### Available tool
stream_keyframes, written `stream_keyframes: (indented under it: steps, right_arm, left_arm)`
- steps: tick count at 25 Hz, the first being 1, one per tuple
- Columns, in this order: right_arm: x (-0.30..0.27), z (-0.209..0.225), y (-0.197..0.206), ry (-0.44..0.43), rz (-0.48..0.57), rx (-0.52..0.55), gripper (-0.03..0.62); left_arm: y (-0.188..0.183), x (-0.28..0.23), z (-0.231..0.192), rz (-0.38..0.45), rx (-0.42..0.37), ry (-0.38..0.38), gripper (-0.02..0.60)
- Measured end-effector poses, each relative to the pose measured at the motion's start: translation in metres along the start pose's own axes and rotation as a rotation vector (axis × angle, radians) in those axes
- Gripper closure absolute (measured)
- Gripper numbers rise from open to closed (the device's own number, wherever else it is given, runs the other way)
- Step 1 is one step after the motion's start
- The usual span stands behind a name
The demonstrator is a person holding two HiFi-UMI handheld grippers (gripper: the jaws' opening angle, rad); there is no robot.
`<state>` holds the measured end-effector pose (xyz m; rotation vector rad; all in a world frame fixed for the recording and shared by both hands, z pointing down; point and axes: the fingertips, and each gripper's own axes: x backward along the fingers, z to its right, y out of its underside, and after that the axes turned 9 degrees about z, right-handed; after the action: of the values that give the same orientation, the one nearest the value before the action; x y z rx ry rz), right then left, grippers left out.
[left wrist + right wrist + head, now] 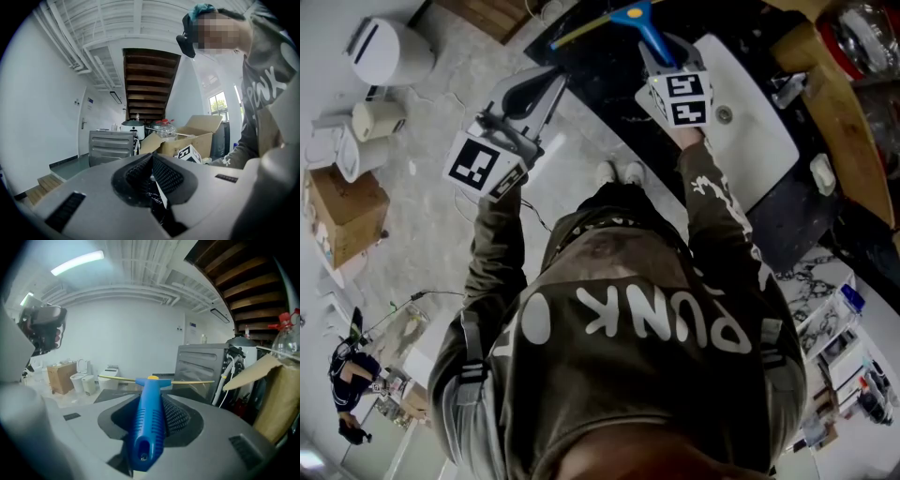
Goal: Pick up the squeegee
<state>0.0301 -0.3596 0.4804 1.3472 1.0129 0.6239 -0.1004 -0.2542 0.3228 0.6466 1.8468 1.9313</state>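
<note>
The squeegee [149, 423] has a ribbed blue handle and a thin yellow blade across its far end. My right gripper [157, 416] is shut on the handle, holding it in the air with the blade level. In the head view the squeegee [633, 21] hangs above the black counter [609, 89], and the right gripper [661, 54] sits just behind its handle. My left gripper [546, 82] is at the counter's near edge; in the left gripper view its jaws [151, 174] are pressed together with nothing between them.
A white sink basin [750, 122] is set in the black counter to the right of the squeegee. A cardboard box [187, 140] and a metal appliance [110, 146] stand ahead of the left gripper. Toilets [380, 56] and a box [342, 211] are on the floor at the left.
</note>
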Motion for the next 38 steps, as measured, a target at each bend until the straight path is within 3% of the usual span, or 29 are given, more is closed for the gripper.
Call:
stream_keyframes:
  steps: [11, 25, 38]
  right_arm:
    - [0.077, 0.0, -0.101, 0.013, 0.21, 0.081, 0.442]
    - [0.139, -0.019, -0.187, 0.01, 0.436, 0.117, 0.442]
    - [0.134, -0.024, -0.166, -0.05, 0.41, 0.073, 0.444]
  left_arm:
    - [-0.017, -0.004, 0.006, 0.034, -0.032, 0.009, 0.578]
    - [-0.033, -0.001, 0.017, 0.055, -0.057, 0.021, 0.578]
    - [-0.035, 0.0, 0.019, 0.049, -0.066, 0.026, 0.578]
